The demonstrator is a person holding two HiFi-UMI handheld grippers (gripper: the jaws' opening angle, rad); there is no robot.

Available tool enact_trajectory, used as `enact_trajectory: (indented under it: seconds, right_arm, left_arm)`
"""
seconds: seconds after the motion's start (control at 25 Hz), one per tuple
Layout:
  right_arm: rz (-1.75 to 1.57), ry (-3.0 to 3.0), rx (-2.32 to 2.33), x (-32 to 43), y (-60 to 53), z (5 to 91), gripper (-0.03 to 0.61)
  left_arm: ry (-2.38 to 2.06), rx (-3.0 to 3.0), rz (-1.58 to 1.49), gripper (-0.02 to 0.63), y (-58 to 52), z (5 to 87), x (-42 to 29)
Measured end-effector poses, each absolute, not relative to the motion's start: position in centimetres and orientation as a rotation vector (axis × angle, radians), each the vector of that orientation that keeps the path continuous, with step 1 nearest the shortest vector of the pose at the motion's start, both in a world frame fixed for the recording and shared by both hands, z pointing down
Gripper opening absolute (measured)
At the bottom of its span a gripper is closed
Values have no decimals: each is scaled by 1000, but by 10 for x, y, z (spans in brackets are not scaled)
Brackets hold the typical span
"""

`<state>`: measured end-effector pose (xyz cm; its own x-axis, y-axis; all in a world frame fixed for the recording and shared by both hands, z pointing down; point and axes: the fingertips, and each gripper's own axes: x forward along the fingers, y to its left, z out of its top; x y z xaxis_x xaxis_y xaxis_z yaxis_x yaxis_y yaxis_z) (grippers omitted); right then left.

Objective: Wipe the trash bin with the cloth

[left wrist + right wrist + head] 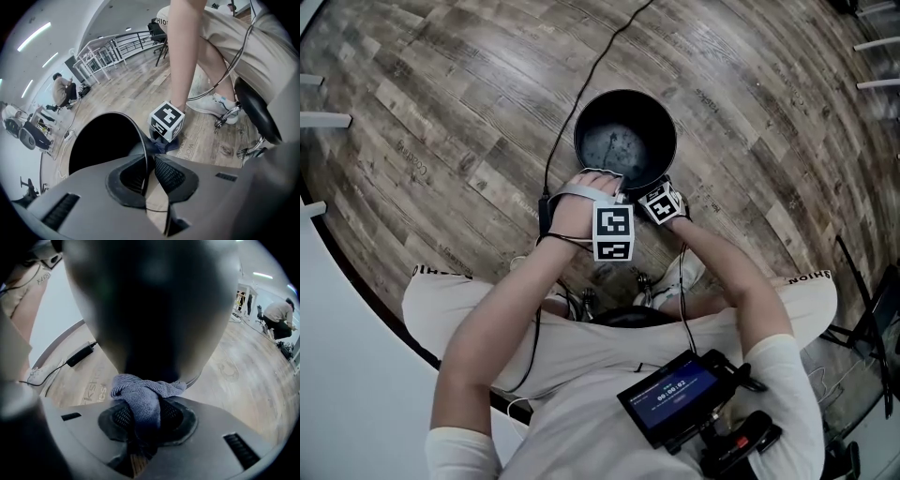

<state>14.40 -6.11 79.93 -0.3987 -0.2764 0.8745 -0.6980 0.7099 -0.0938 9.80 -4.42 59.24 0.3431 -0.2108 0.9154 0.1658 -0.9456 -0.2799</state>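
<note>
Well, the trash bin stands upright on the wooden floor, its long axis straight up and down and its round mouth open to the ceiling, with nothing to be seen inside but a dark, scuffed bottom. The left tongs are closed tight on the bin's near rim: one pad is inside the mouth, the other is outside, and the thin black wall is pinched between them. The right tongs are just beside the left ones, on the outside of the bin and lower down its wall. They are clamped on the grey-blue cloth, which bunches out past the pads towards the bin. The cloth's crumpled end lies against the lower part of the outer wall, close to where the wall meets the floor. From the left gripper view the marker cube of the right tongs sits right by the rim, with the cloth tucked under it. A black cable runs over the floor past the bin's left side. Beyond the bin and to either side of it the boards are open. The near side is crowded by the person's legs, shoes and a black stool.
</note>
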Motion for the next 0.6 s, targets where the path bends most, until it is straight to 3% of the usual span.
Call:
enact_trajectory:
  seconds: [0.12,0.24,0.32,0.52,0.6]
  right_arm:
    - [651,-1938,729,146,-52,787,95]
    - [705,-1962,684,144,-36,745,95]
    - [721,-2010,668,140,-28,706,95]
    - [737,-2153,717,128,-27,612,95]
    - [710,-2186,719,122,-30,591,95]
  left_arm:
    - [6,-2267,-1631,61,-42,593,96]
    - [-17,-2245,-1661,179,-47,590,87]
    - [-20,-2188,-1695,206,-57,591,73]
    - [-45,-2015,-1722,203,-68,610,42]
    - [-56,-1969,-1712,134,-67,611,41]
